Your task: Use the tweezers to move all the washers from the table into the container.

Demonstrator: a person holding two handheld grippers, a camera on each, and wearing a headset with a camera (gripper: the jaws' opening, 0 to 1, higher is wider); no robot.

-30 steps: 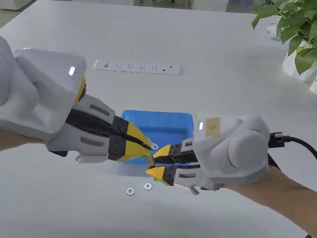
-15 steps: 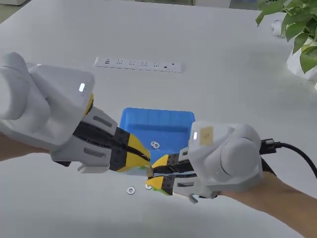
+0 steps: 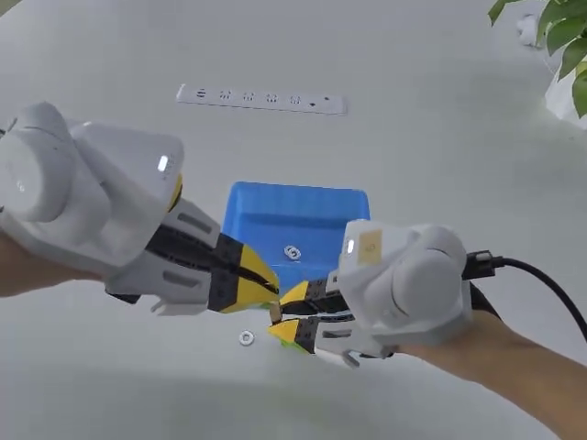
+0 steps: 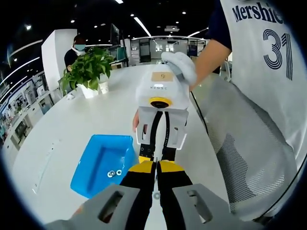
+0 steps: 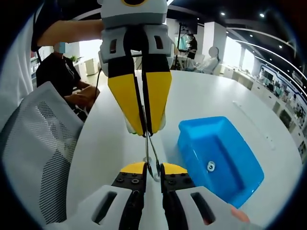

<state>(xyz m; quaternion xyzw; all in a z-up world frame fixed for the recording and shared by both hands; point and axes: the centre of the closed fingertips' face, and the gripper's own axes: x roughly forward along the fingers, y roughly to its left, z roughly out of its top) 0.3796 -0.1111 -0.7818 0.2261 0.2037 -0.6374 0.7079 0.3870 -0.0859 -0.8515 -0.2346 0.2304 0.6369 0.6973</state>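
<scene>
The white table (image 3: 440,119) of an open office carries a blue container (image 3: 275,206), with a power strip (image 3: 261,99) beyond the container and a potted plant (image 3: 569,55) well past its far right corner. A second ago both claws met over the container's near wall, right beside the washer lying inside. Now their tips meet over the table just in front of that wall, so the pair has drawn back from the container towards the loose washers. The headset has shifted too, so this is measured against the container, not the frame. The left claw (image 3: 271,291) is clenched on the tweezers (image 5: 147,153). The right claw (image 3: 280,310) is closed around the same thin prongs, though I cannot tell whether it squeezes them together. The delivered washer (image 3: 292,252) rests on the container's floor near its front wall. One table washer (image 3: 246,338) lies in plain sight in front of the container. Its neighbour, visible beside it a second ago, is now covered by the claw tips in the head view. The left gripper view shows a target washer (image 4: 157,195) on the table just ahead of the jaws, probably that same one. A drop looks finished and the next pick seems to be starting, with likely two washers left.
</scene>
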